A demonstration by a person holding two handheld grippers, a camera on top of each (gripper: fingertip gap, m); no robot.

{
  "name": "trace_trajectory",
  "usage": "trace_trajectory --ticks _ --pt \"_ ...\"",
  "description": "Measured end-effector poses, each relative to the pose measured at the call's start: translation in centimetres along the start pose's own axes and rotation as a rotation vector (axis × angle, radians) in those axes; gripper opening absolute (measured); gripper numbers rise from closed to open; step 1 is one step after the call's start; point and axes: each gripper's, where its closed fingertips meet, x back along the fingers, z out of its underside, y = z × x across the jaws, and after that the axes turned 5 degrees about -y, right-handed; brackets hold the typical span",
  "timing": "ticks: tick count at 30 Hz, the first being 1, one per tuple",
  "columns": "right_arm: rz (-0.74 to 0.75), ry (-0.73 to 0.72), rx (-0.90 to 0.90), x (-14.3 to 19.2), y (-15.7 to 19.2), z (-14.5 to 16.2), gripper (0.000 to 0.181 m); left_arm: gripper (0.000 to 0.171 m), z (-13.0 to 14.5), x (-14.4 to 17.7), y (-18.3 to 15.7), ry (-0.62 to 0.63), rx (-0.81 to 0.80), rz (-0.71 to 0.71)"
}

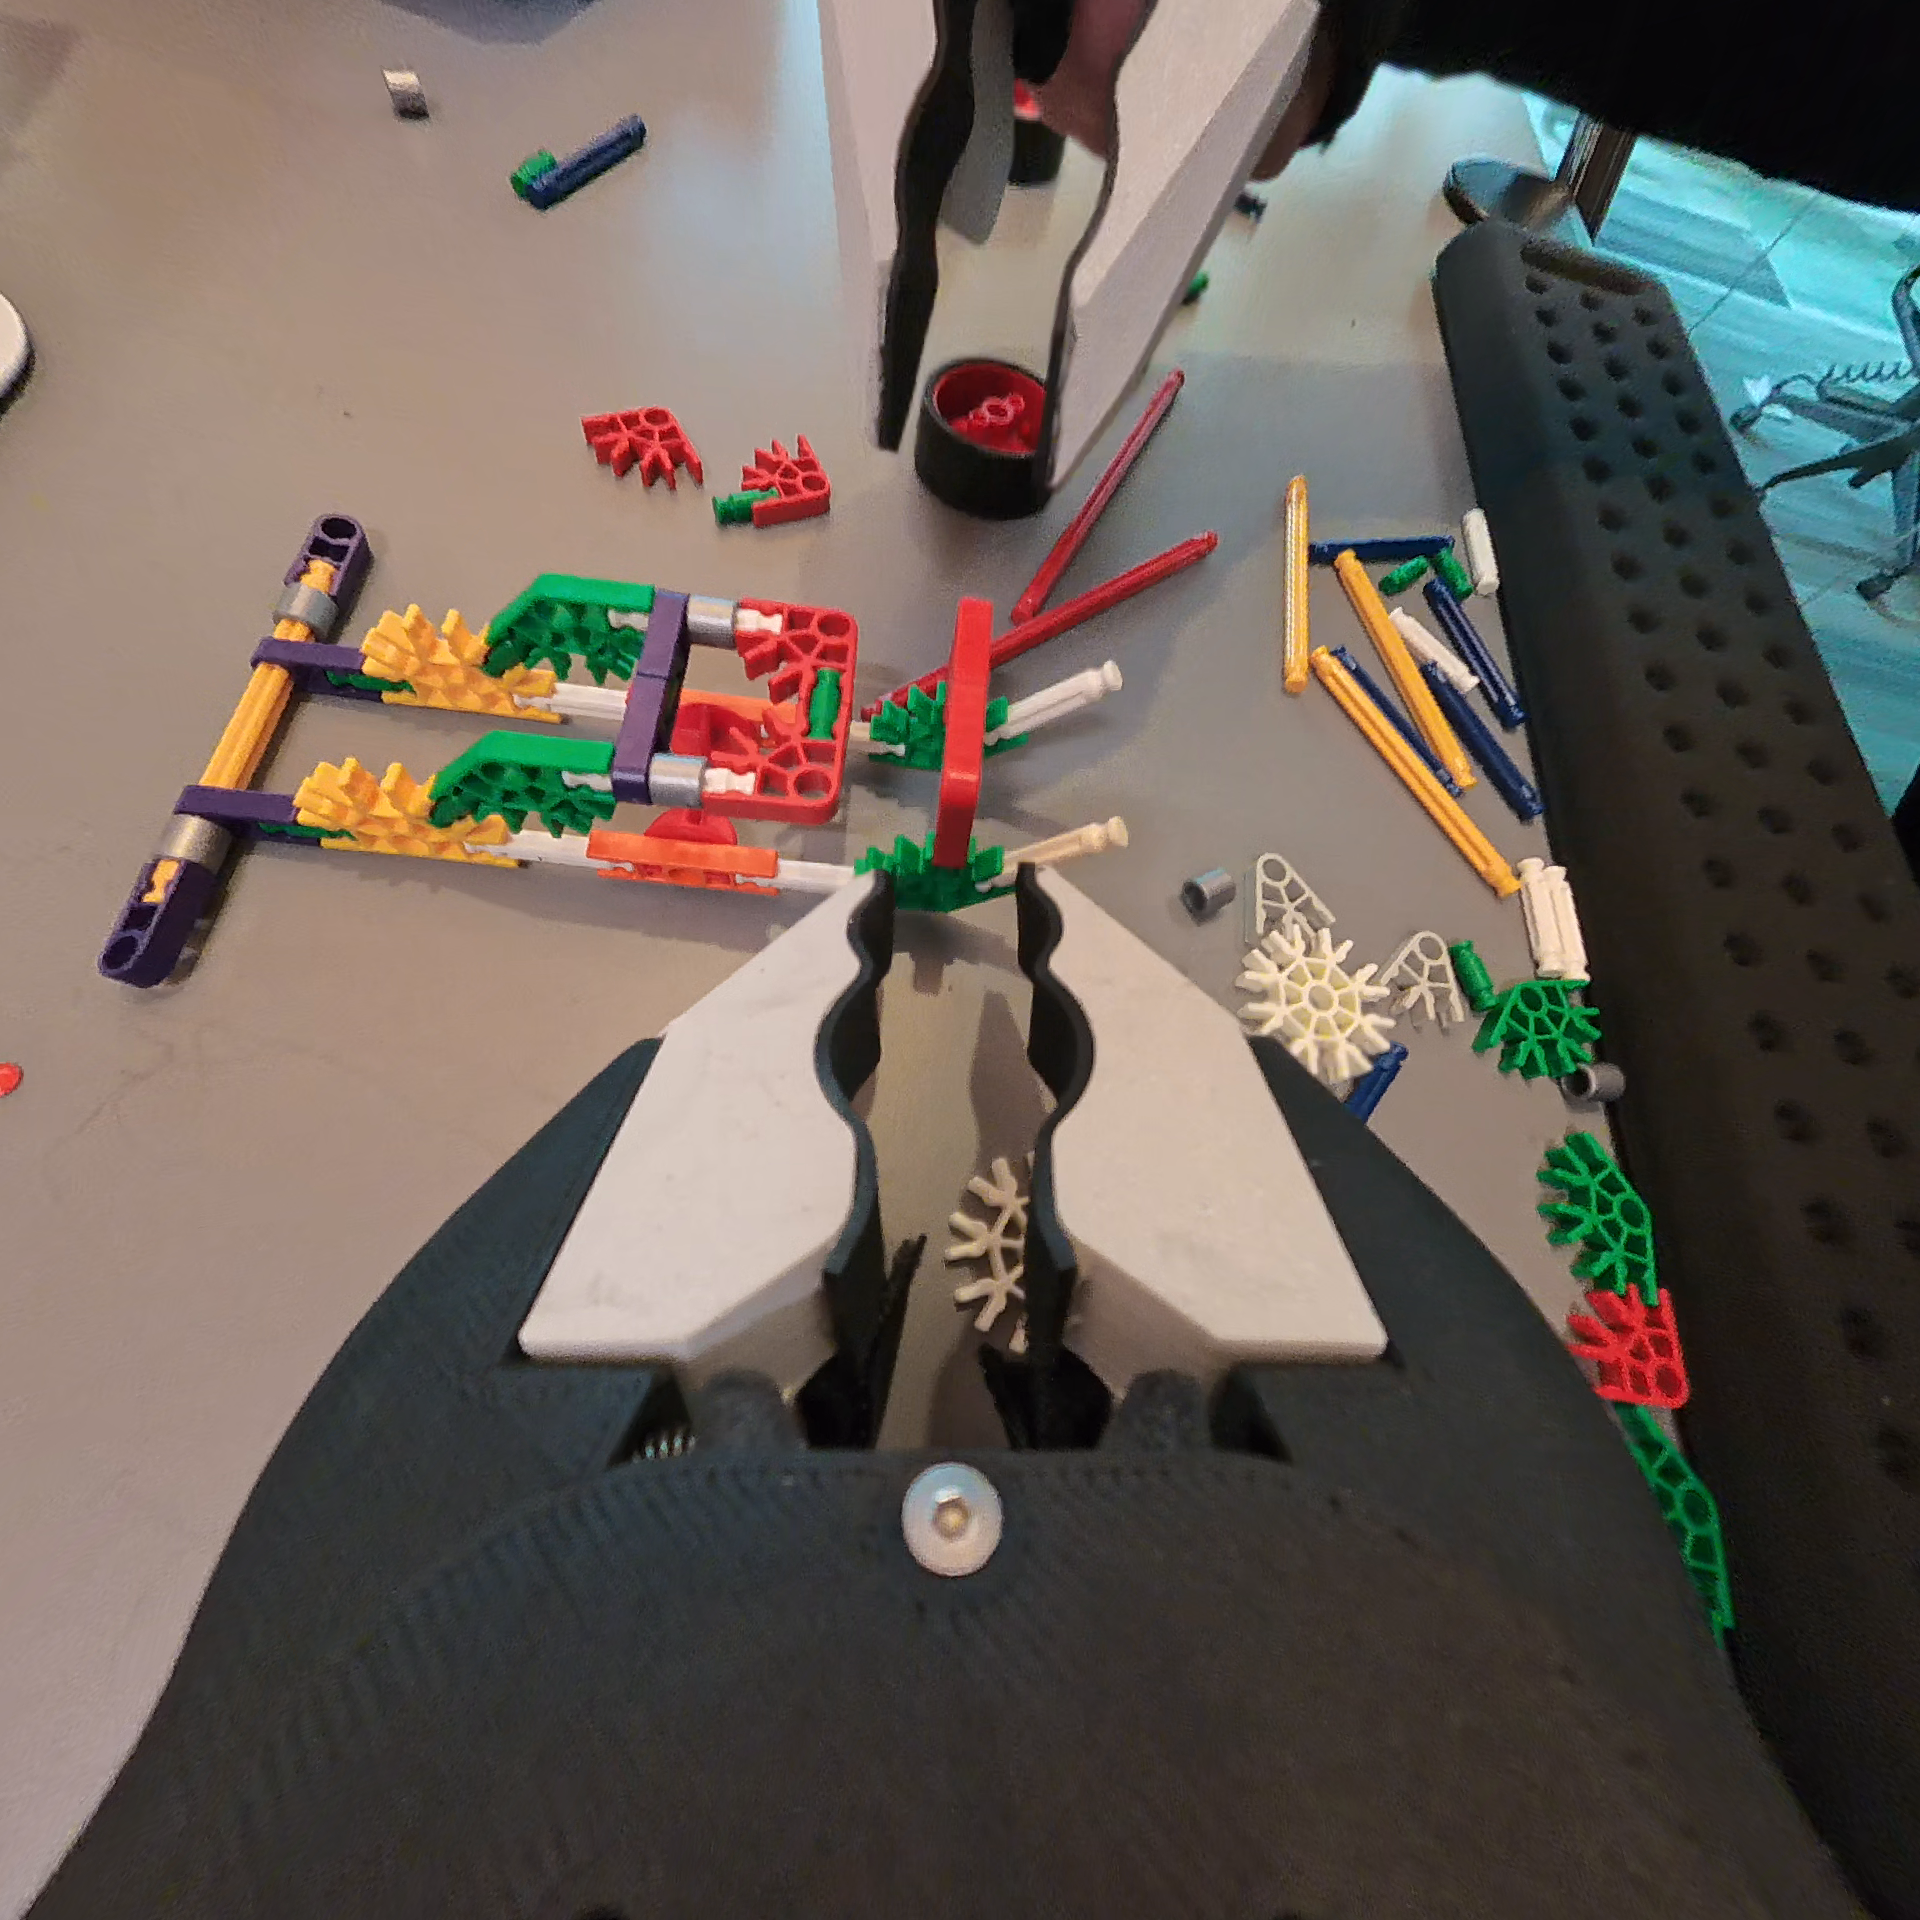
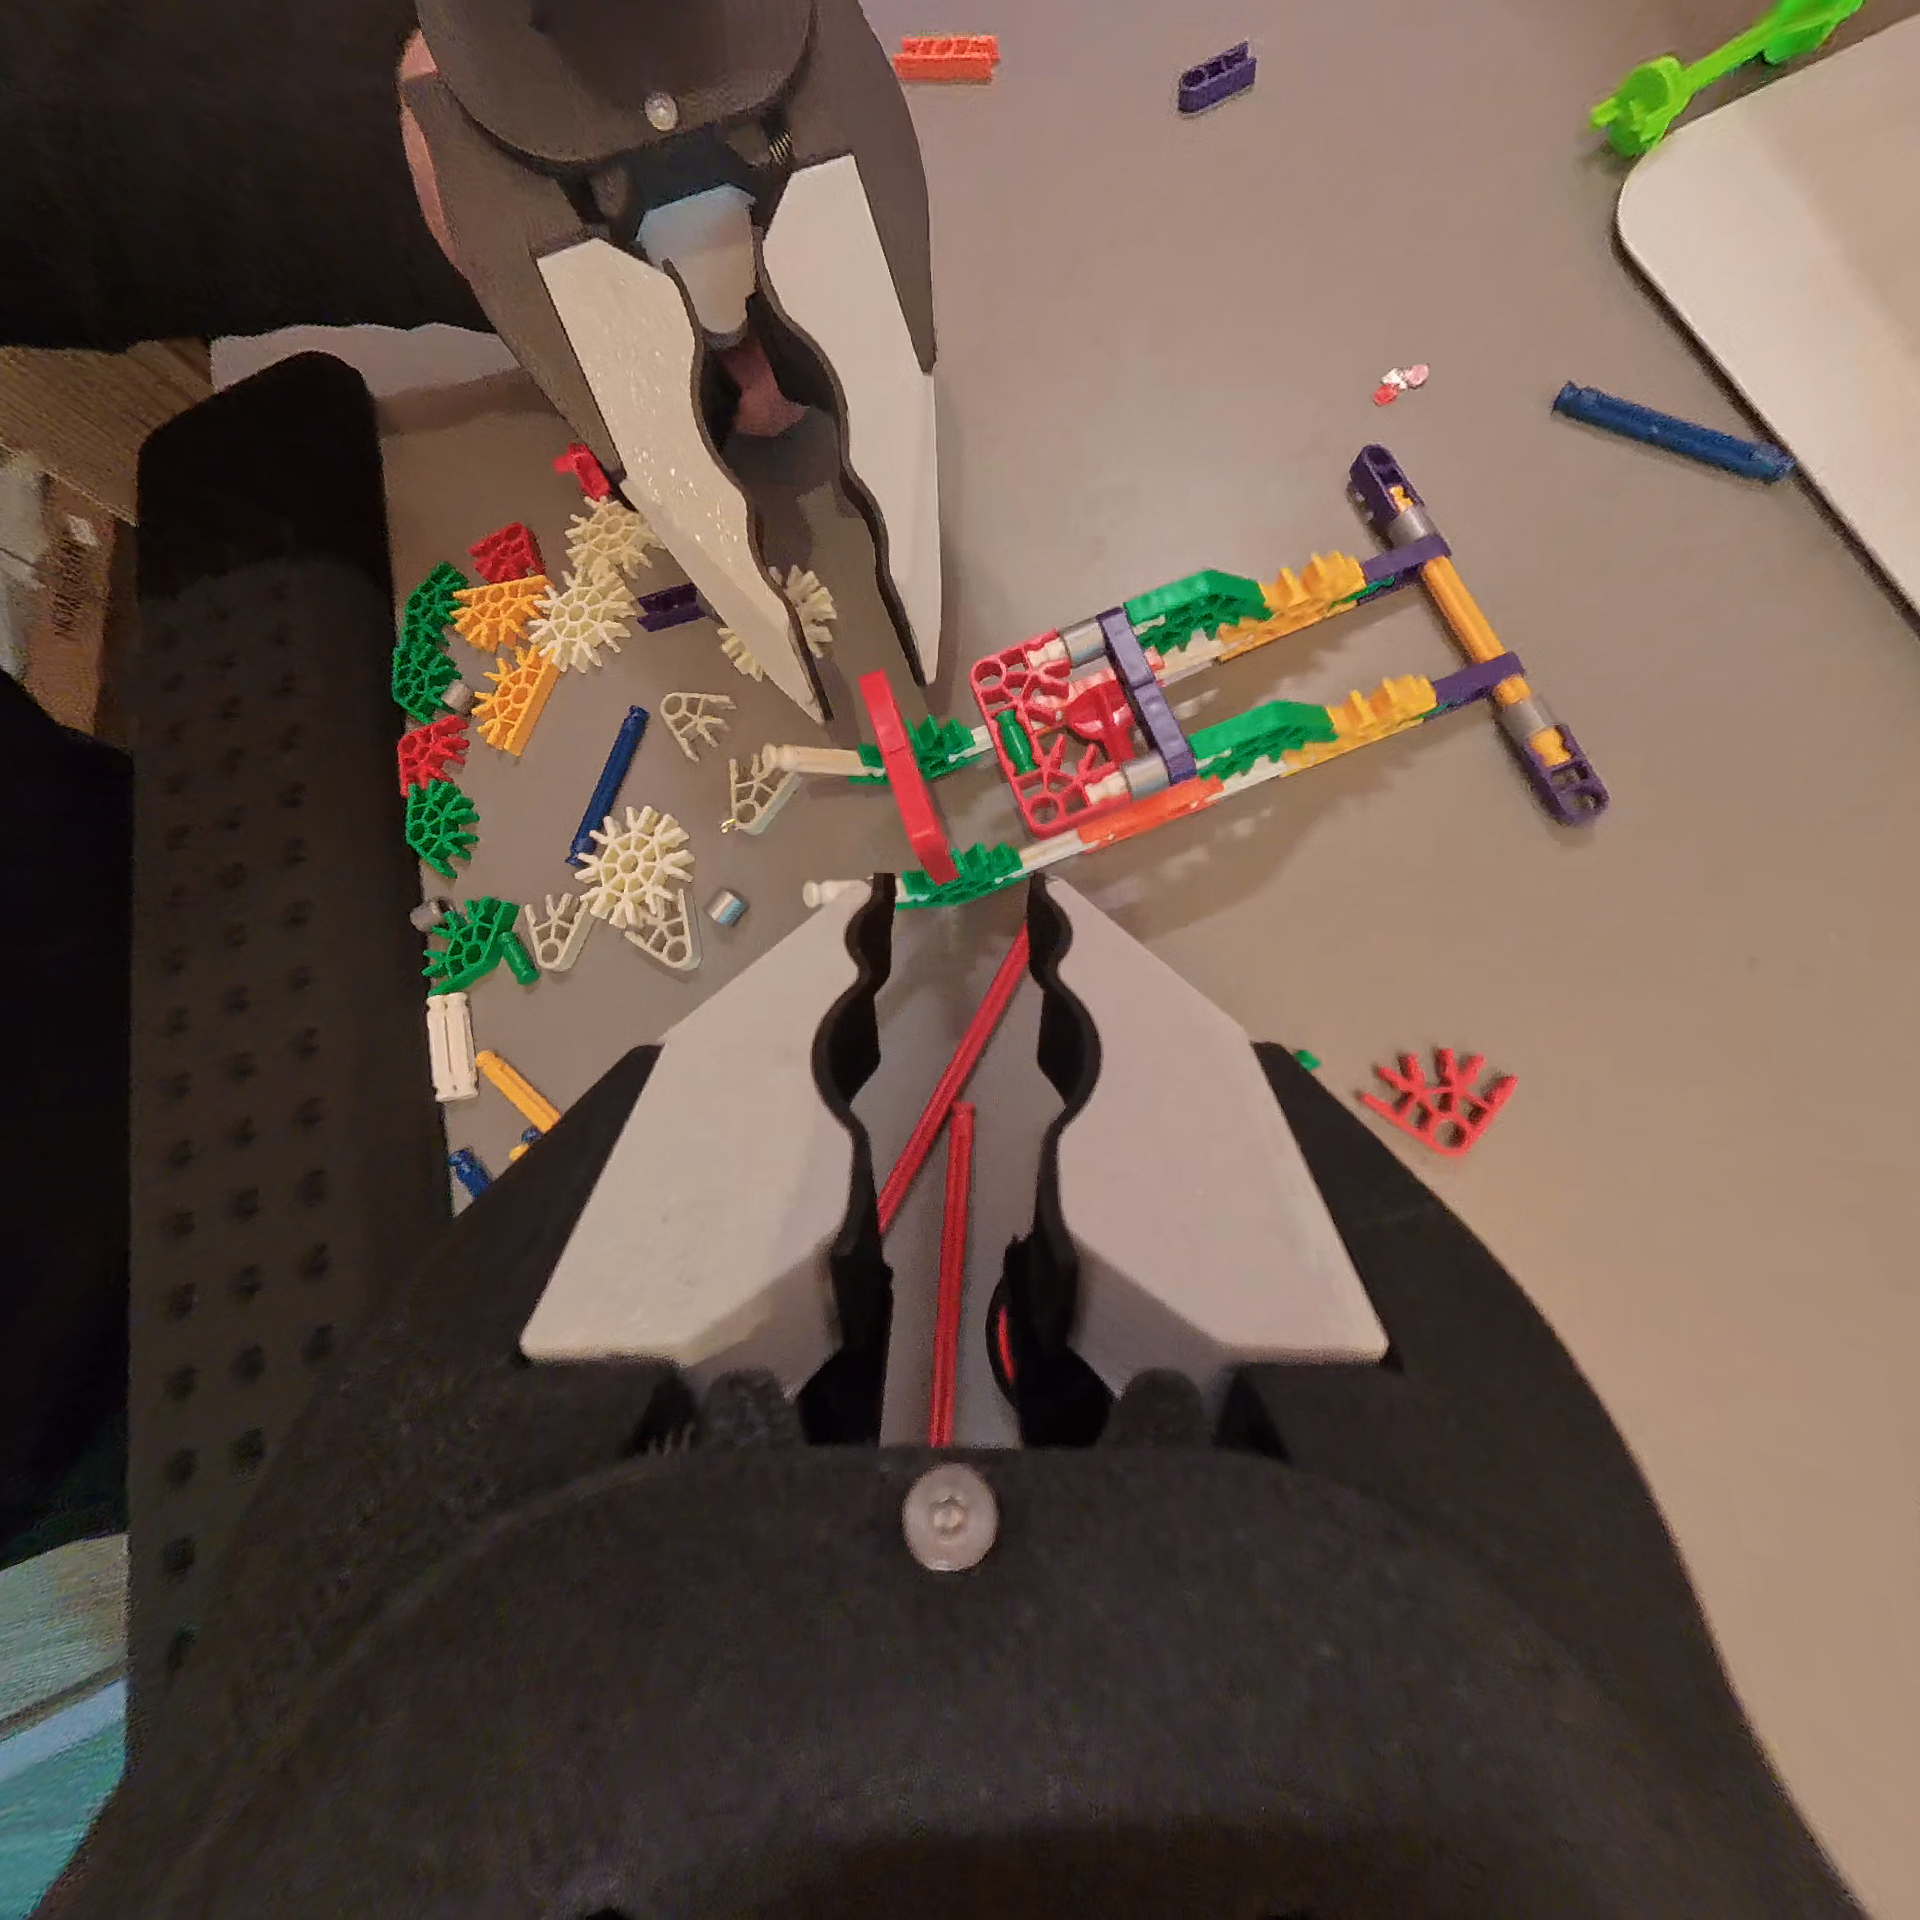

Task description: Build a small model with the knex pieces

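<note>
A flat toy model (image 1: 665,727) of purple, yellow, green, red and orange connectors on white rods lies on the grey table. A red bar (image 1: 966,707) stands upright across the two green connectors at its end. My left gripper (image 1: 956,883) is open, its tips just short of the nearer green connector (image 1: 930,878). In the right wrist view the left gripper (image 2: 873,696) hovers by the red bar's top. My right gripper (image 2: 956,894) is open, over two red rods (image 2: 951,1247). A black wheel with a red hub (image 1: 982,426) sits between the right gripper's (image 1: 971,457) tips.
Loose yellow and blue rods (image 1: 1403,665) and white, green and red connectors (image 1: 1314,997) lie by a black perforated chair back (image 1: 1662,727). A grey slab (image 2: 1787,312), a blue rod (image 2: 1673,431) and a red connector (image 2: 1444,1101) lie beyond the model. The left gripper's tips are roughly 7 cm from the right gripper's. About 11 cm separates my right fingertips from the red connector (image 2: 1444,1101). It turns up in the left wrist view (image 1: 643,442) as well.
</note>
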Motion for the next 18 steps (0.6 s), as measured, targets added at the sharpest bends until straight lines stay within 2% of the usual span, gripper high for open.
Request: trace_trajectory --ticks 6,9,10,13,18 --pt "-0.033 0.029 0.000 -1.5 0.5 1.2 0.021 0.018 -1.1 -0.3 0.1 -0.039 0.037 -0.003" --pt "-0.035 0.031 -0.011 -2.7 0.6 1.1 0.004 0.010 -1.2 -0.7 -0.2 -0.038 0.048 0.016" --pt "-0.032 0.032 -0.013 -2.8 0.4 1.2 0.004 0.008 -1.2 -0.8 -0.2 -0.031 0.045 0.012" --pt "-0.041 0.001 -0.064 -2.8 0.0 0.7 0.000 0.004 -1.2 -0.7 0.0 -0.035 0.064 0.015" --pt "-0.140 -0.045 -0.167 -2.7 -0.1 -0.1 0.000 0.004 -1.3 -0.1 1.4 -0.059 0.111 -0.033"
